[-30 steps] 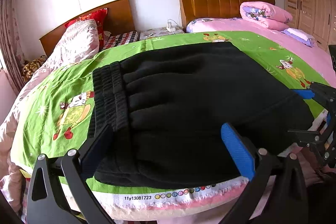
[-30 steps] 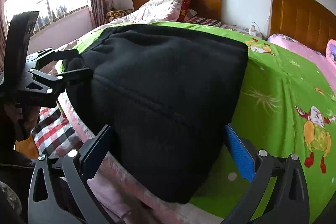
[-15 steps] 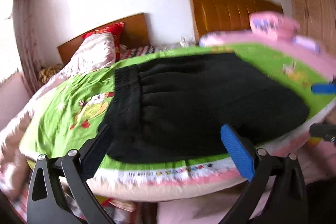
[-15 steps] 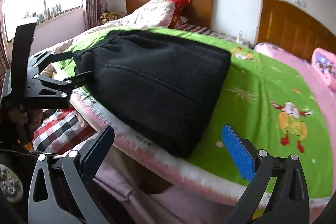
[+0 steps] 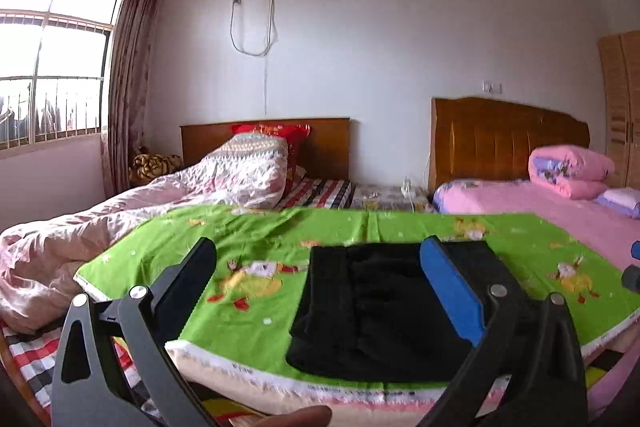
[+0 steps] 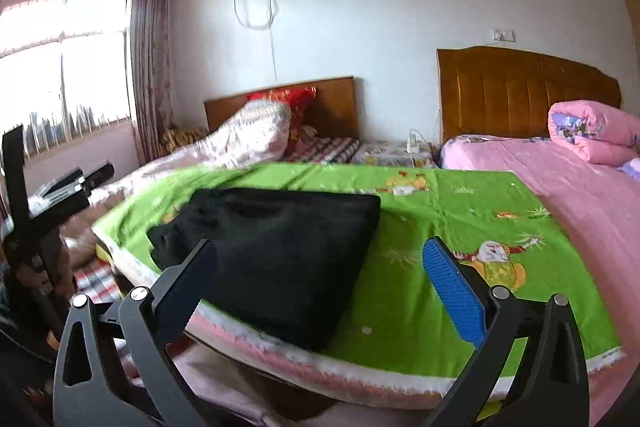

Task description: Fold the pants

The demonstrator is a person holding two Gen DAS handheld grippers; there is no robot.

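Observation:
The black pants (image 5: 384,307) lie folded into a compact rectangle on the green cartoon-print sheet (image 5: 256,247), close to the bed's front edge, elastic waistband to the left. In the right wrist view the same pants (image 6: 276,247) sit left of centre. My left gripper (image 5: 324,291) hangs open, back from the bed, nothing between its fingers. My right gripper (image 6: 324,279) is also open and empty, held off the bed's edge. The left gripper's black frame (image 6: 28,203) shows at the left border of the right wrist view.
A pink quilt (image 5: 80,227) and red pillow (image 5: 276,131) lie at the back left. A second bed with a pink sheet (image 5: 560,203) and rolled pink duvet (image 5: 568,171) stands to the right. A wardrobe (image 5: 624,107) and window (image 5: 48,67) flank the room.
Both grippers have pulled back and up from the bed, so the folded pants look smaller and farther away. The pants have stayed in place on the green sheet.

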